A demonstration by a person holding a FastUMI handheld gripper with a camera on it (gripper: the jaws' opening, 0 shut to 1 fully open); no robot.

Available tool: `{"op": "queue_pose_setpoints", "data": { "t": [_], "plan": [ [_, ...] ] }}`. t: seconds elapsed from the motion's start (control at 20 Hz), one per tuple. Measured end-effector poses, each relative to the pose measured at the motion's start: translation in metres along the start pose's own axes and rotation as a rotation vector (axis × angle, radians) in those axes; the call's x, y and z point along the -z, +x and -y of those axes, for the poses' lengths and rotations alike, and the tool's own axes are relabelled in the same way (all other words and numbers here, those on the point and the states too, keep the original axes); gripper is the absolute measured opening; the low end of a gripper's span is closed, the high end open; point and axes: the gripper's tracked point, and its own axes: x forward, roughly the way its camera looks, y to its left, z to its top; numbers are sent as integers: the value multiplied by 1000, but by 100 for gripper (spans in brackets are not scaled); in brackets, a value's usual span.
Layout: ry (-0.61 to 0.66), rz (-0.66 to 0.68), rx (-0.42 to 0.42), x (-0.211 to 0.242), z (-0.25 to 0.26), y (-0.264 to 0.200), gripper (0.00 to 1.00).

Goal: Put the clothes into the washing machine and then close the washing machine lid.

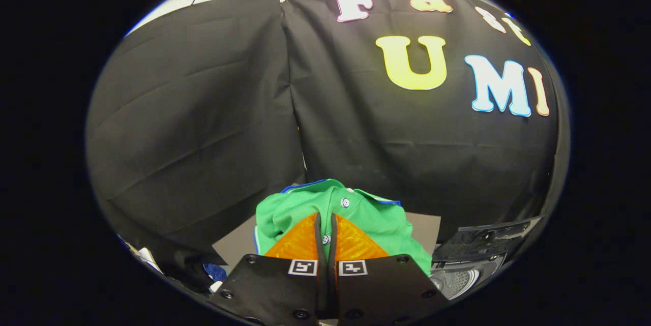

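Note:
A green polo shirt [366,214] with white buttons and blue trim hangs bunched up just ahead of my fingers, lifted above the grey table [239,247]. My gripper [326,229] is shut on the shirt, a thin fold of its cloth pinched between the two fingers near a button. To the right and below, the washing machine [473,260] stands with its dark lid raised and the perforated drum [455,281] showing inside.
The black cloth wall hangs close behind the table. Low on the left lies a small heap of other cloth, white and blue [213,272]. A strip of grey tabletop shows to the right of the shirt [424,229].

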Motion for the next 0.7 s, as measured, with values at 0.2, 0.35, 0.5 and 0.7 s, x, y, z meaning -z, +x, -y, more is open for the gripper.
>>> {"op": "queue_pose_setpoints", "data": {
  "t": [0.2,0.35,0.5,0.7],
  "plan": [
    [1,50,25,-17,19,-26,1],
    [-2,70,62,-20,41,-39,1],
    [-5,71,118,-18,67,-52,1],
    [0,83,208,-16,112,-67,1]
  ]
}}
